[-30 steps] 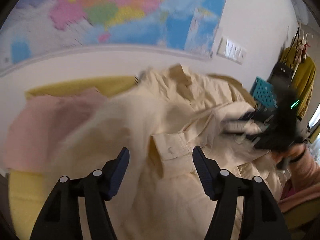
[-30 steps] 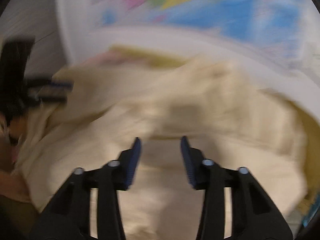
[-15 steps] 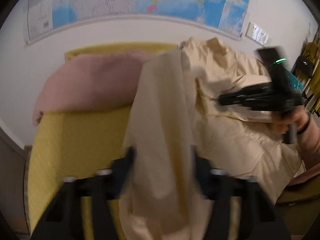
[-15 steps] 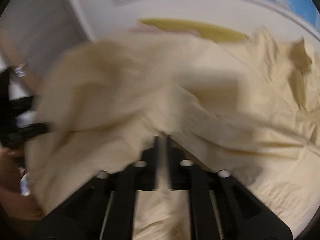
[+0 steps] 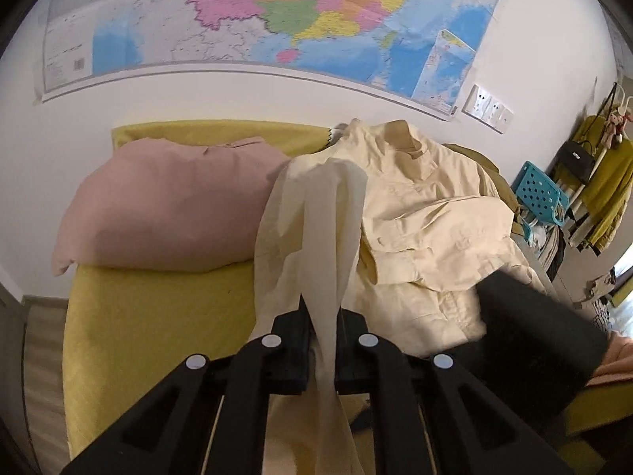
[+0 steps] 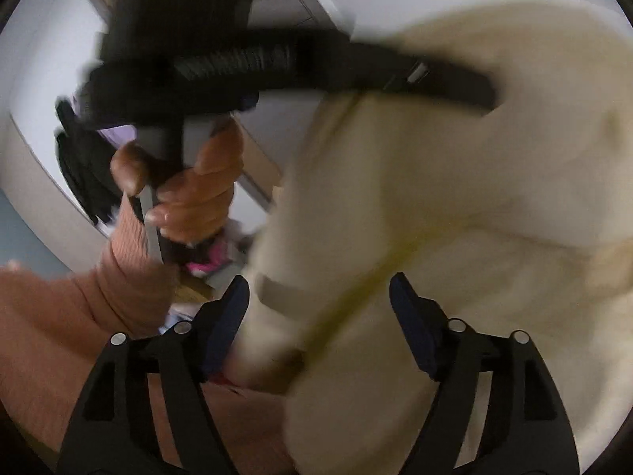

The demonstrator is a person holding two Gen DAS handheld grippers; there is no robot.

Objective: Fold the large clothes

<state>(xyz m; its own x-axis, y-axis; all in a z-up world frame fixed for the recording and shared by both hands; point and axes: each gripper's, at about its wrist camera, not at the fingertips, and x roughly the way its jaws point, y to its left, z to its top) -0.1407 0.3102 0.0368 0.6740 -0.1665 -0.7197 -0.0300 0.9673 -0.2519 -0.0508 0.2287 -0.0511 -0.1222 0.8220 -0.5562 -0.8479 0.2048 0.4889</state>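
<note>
Cream cloth fills the left wrist view: the shirt (image 5: 415, 213) lies heaped on the yellow bed (image 5: 158, 316), collar toward the wall, beside a pink pillow (image 5: 170, 206). The left tool (image 5: 322, 340) is clenched on a long strip of the shirt, probably a sleeve (image 5: 320, 237), which runs straight ahead from the tool up to the shoulder of the garment. So the sleeve's long axis points along the tool's own line, and the body of the shirt lies ahead and to the right. A map (image 5: 277, 16) covers the wall behind, and a blue basket (image 5: 538, 194) stands at the far right. The dark bulk of the other device shows low on the right, close to the shirt's hem.

A second ago this tool stood wide apart above the cloth; half a second ago it was closing round the sleeve; now it grips it.

From the right wrist view, blurred by motion, the right tool (image 6: 318, 316) is released, its fingers well apart with shirt (image 6: 455, 237) cloth between them but not pinched. The left hand (image 6: 186, 190) holds its device just ahead and to the left, so the two tools are near each other. Half a second ago this tool was pinched on the cloth; it has since let go. The left tool is judged the one to lead the next fold.
</note>
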